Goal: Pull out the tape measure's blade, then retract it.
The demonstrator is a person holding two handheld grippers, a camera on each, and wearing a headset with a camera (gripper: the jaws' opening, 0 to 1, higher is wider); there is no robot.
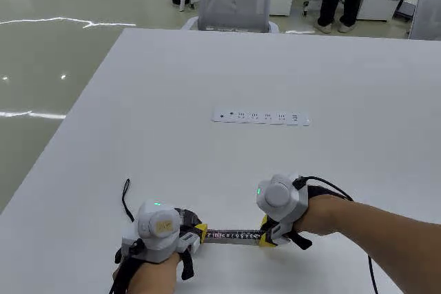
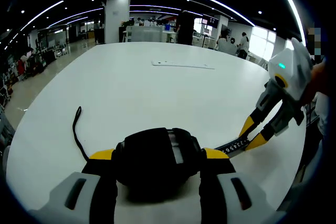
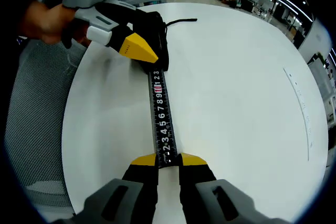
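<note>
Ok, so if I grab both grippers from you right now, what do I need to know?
Left gripper: shut on the tape measure's black case, down at the white table.
Right gripper: shut on the end of the blade.
Done: a short stretch of blade is pulled out and runs straight between the two grippers.
Left: pull out more if you want it longer, then let the blade slide back into the case.
</note>
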